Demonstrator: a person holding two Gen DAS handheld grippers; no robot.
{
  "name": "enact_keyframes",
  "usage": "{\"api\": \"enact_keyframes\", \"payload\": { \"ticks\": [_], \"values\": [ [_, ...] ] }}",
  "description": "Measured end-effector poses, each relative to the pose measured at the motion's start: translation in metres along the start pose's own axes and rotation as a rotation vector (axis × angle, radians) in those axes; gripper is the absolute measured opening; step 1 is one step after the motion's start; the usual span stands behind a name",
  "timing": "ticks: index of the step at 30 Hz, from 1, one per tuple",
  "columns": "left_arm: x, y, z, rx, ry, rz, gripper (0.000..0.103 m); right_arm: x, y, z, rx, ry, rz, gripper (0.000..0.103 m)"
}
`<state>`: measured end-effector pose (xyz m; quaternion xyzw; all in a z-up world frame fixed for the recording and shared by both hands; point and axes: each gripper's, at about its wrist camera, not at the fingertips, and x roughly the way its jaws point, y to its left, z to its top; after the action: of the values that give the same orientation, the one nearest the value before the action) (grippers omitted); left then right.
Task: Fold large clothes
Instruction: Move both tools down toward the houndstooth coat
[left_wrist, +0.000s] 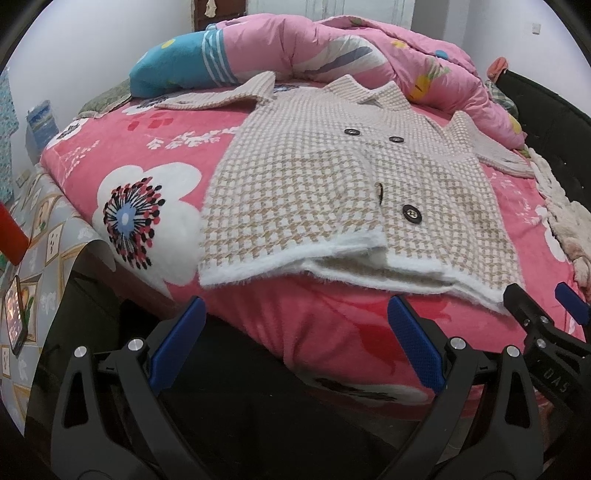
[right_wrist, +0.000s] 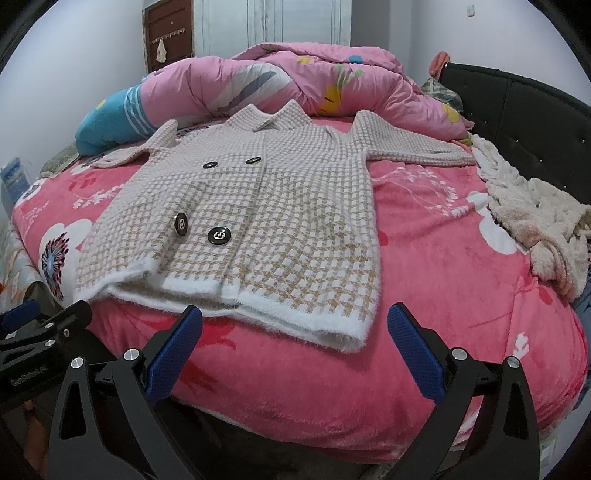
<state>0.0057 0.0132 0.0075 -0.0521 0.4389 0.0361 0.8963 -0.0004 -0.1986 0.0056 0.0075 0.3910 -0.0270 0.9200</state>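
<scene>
White walls (right_wrist: 74, 48), brown door (right_wrist: 170, 33) (hooks), black headboard (right_wrist: 517, 107); pink bed (right_wrist: 314, 387)

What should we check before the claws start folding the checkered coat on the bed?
1. Left claw open and empty: ok.
2. Right claw open and empty: ok.
3. Coat spread front-up on the pink blanket: ok.
4. Both sleeves out to the sides: ok, but the tip of the sleeve toward the blue pillow sits right by the pillow, and whether they touch I cannot tell.
5. Coat's white hem flat: not ok, the front panels gape a little at the bottom.
6. Fluffy cream garment clear of the coat: ok for the body; cannot tell at the sleeve tip near it.
</scene>
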Motion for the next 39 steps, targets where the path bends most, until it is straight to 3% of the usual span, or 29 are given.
{"api": "enact_keyframes", "payload": {
  "ticks": [9,21,33,39],
  "values": [
    [0.015,0.011,0.002,-0.027,0.007,0.041,0.095,0.012,-0.001,0.008,-0.001,-0.013,-0.001,0.098],
    [0.021,0.031,0.032,-0.018,-0.113,0.077,0.095,0.033,0.006,0.043,-0.088,-0.064,0.008,0.098],
    [0.049,0.064,0.108,0.001,-0.156,0.018,0.095,0.071,0.063,0.121,-0.239,-0.112,0.224,0.098],
    [0.068,0.065,0.146,0.077,-0.216,0.118,0.095,0.086,0.105,0.159,-0.332,-0.169,0.276,0.098]
  ]
}}
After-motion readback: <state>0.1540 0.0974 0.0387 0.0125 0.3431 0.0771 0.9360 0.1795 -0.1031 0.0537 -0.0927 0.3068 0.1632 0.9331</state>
